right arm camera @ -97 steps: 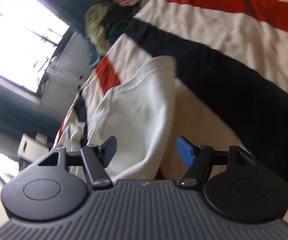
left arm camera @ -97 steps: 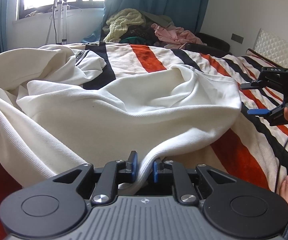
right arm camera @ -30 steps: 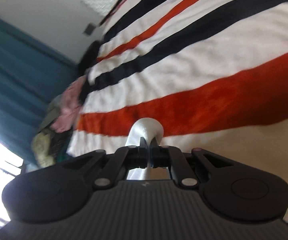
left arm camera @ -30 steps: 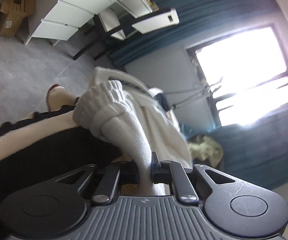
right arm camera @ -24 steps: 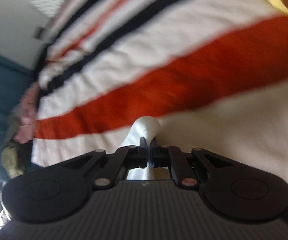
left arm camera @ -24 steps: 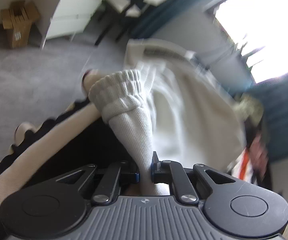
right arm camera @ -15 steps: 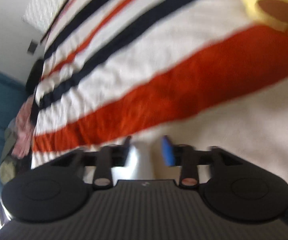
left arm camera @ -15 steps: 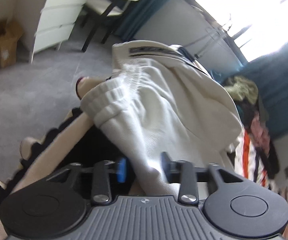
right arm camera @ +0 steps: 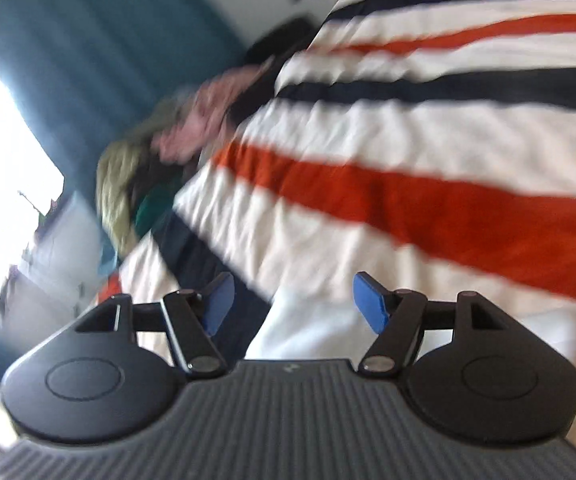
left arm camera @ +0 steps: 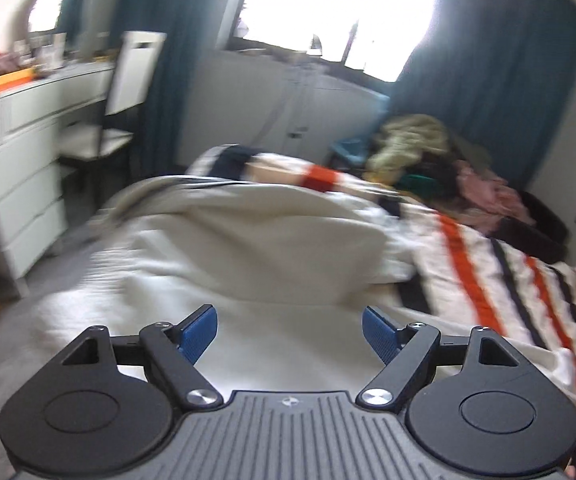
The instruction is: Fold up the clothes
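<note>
A: From the left wrist view, what does the left claw (left arm camera: 290, 330) show?

B: Its two blue-padded fingers (left arm camera: 197, 332) stand wide apart with nothing between them. Just beyond the fingers lies the cream garment (left arm camera: 255, 256), heaped in soft folds on the bed (left arm camera: 484, 264), which has a cover striped in white, orange and dark bands.

A: Where does the garment sit on the bed?

B: It covers the near, left part of the bed, spreading up to the claw. The stripes show bare to the right of it. At the far end of the bed, past the garment, there is a pile of clothes (left arm camera: 428, 152) in yellowish, green and pink, in front of a teal curtain (left arm camera: 500, 76). To the left of the bed stand a white chest of drawers (left arm camera: 19, 168) and a chair (left arm camera: 115, 120). The picture is blurred, so finer detail is lost.

A: And the right wrist view?

B: The right claw (right arm camera: 290, 306) is also spread wide, its blue pads (right arm camera: 370, 306) holding nothing. Directly under and ahead of it a white piece of the garment (right arm camera: 316, 332) lies on the bed's striped cover (right arm camera: 428, 200). The view is tilted and smeared. The clothes pile (right arm camera: 155, 160) shows at the bed's far edge, up and to the left, against the curtain (right arm camera: 87, 48).

A: Is either claw touching the garment?

B: I cannot tell; both are close above it.
</note>
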The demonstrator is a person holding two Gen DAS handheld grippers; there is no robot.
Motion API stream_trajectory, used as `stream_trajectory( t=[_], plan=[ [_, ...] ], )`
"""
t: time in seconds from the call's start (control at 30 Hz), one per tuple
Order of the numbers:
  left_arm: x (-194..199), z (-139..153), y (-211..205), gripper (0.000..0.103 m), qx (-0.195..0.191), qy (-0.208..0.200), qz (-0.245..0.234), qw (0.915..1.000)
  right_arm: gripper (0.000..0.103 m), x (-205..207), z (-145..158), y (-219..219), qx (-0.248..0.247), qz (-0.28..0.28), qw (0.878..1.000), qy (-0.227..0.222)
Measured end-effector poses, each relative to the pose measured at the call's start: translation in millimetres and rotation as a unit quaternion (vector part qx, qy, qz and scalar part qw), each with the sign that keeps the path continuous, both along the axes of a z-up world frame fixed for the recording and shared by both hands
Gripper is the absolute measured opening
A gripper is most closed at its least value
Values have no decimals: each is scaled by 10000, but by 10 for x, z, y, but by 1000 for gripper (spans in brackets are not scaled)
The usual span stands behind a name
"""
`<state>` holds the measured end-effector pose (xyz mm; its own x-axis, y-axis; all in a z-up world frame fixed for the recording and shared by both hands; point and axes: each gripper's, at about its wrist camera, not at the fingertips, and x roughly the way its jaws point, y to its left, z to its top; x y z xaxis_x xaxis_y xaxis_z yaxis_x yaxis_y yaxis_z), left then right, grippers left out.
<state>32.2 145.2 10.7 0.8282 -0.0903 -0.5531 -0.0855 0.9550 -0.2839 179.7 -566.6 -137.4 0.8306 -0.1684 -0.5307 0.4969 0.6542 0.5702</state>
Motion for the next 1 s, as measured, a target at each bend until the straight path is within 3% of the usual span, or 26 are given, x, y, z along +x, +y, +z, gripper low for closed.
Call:
stream_trajectory(
  t=[0.2,0.27,0.3,0.4,0.5,0.53,0.63,0.67,0.93,1.0],
  plan=[
    [504,-425,-938,81,-860,-149,-550,9947,68,399,-55,336,-1450,560,9846,806],
    [624,-737,-1154,81,-953,-386,-510,9934,68,446,-130,324,-1628,556,9796,1037],
    [674,-861,-1268,80,-827,-289,-498,9949,68,459,-170,312,-1673,517,9779,1143],
    [723,-1034,-1532,77,-36,144,-976,9951,68,417,-296,171,-1230,376,9838,1250],
    [660,-1091,-1606,80,76,228,-1153,9930,68,415,-391,37,-708,354,9900,1171],
    [648,-1110,-1607,80,49,253,-1188,9926,64,407,-391,32,-673,397,9905,1128],
    [609,-1112,-1599,80,54,235,-1187,9926,18,371,-346,68,-747,566,9907,990],
    [591,-1105,-1588,80,36,219,-1183,9927,12,343,-327,67,-751,518,9912,960],
    [624,-1057,-1577,80,-74,224,-1128,9933,10,-42,-227,-101,-293,-522,9952,778],
    [618,-1052,-1587,80,-50,245,-1138,9932,14,-83,-315,-161,-15,-637,9930,990]
  ],
)
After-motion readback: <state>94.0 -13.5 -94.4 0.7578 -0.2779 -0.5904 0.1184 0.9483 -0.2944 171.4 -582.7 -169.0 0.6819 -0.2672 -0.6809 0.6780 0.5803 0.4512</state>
